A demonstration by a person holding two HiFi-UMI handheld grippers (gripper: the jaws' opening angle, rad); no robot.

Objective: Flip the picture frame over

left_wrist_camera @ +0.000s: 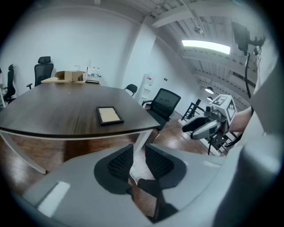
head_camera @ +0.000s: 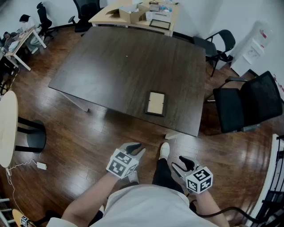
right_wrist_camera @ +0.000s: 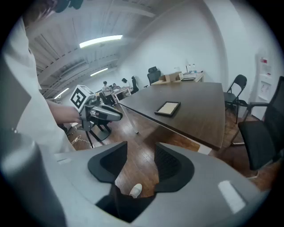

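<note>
Your left claw (head_camera: 135, 149) and right claw (head_camera: 183, 163) hung spread and empty, well short of the frame (head_camera: 155, 103) lying near the counter (head_camera: 120, 66) edge; a clumsy flip could have knocked it off.

A dark tabletop (head_camera: 111, 66) stands on a brown wooden floor (head_camera: 80, 142), with a black chair (head_camera: 246, 104) near its right edge. Behind it is a light desk (head_camera: 101, 18) carrying an open cardboard box (head_camera: 133, 13).

Too small to tell what pic frame (head_camera: 155, 103) shows; round table (head_camera: 8, 128) cut off at L edge.
</note>
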